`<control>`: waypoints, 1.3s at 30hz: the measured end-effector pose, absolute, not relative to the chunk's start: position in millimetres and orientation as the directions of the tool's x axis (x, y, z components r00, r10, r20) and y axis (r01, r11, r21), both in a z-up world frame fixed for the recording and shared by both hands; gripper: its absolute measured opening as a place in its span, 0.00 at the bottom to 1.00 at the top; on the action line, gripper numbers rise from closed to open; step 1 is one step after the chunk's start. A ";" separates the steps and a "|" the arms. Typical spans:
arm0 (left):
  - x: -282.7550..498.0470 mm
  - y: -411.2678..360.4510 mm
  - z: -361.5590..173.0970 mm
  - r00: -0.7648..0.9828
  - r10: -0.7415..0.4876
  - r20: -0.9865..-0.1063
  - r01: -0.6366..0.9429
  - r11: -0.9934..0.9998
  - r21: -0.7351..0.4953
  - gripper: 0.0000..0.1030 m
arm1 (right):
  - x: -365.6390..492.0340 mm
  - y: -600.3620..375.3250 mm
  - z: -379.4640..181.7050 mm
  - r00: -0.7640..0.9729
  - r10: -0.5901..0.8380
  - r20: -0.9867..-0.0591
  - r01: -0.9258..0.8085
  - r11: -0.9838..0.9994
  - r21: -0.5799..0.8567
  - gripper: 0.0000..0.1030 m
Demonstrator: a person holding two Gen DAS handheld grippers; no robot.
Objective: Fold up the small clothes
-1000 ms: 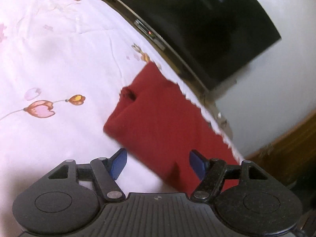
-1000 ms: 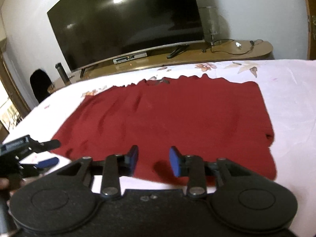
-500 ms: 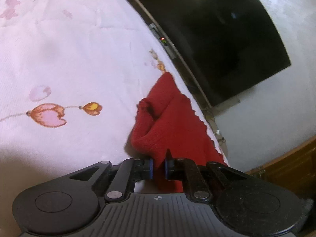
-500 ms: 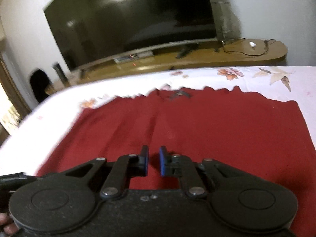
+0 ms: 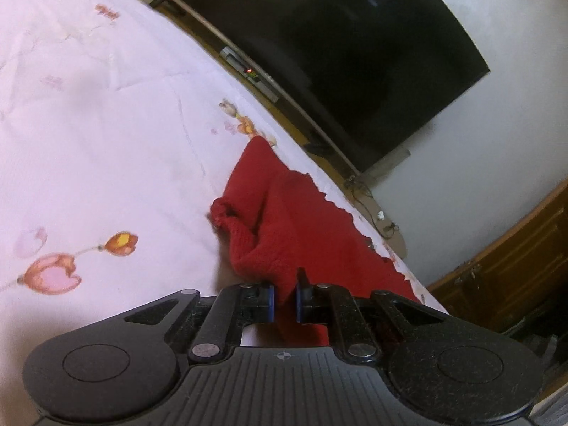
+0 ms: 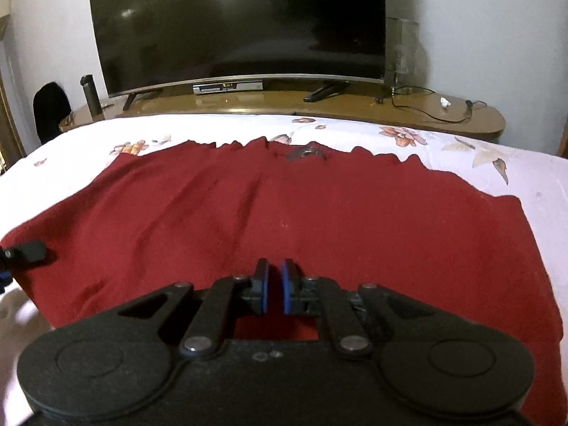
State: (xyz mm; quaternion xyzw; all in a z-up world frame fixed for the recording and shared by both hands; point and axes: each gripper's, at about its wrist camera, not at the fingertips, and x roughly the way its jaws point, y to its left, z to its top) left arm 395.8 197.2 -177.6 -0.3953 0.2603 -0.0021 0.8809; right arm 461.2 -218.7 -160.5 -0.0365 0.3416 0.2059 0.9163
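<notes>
A dark red garment (image 6: 319, 220) lies spread flat on the flowered white bedsheet (image 6: 497, 163), its scalloped far edge towards the television. My right gripper (image 6: 275, 284) sits at the garment's near edge, its jaws closing with red cloth between the blue pads. In the left wrist view my left gripper (image 5: 285, 294) is shut on the garment's left corner (image 5: 284, 220), which is bunched and lifted off the sheet (image 5: 106, 142). That gripper's tip (image 6: 25, 252) also shows at the far left of the right wrist view.
A large dark television (image 6: 238, 25) stands on a long wooden stand (image 6: 248, 104) just past the bed's far edge, with a set-top box, cables and a dark bottle (image 6: 90, 96). A wooden cabinet (image 5: 514, 266) is at the right.
Both grippers went from open to closed on the red garment. The left one pinched the corner and bunched it up; the right one moved forward and down onto the near edge.
</notes>
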 end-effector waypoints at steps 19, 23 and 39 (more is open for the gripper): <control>487.0 -66.2 -64.7 0.715 -0.505 -0.483 0.381 0.861 -0.337 0.08 | 492.7 -347.4 -173.0 0.626 0.621 -0.472 -0.129 0.679 0.722 0.30; 509.7 -144.2 -136.3 0.522 -0.501 -0.691 0.471 0.844 -0.256 0.09 | 473.3 -484.8 -176.2 0.747 0.509 -0.428 0.090 0.560 0.824 0.63; 497.4 22.8 -123.6 0.751 -0.273 -0.601 0.045 0.930 -0.365 0.78 | 432.8 -489.2 -166.4 0.612 0.708 -0.352 -0.058 0.484 0.873 0.63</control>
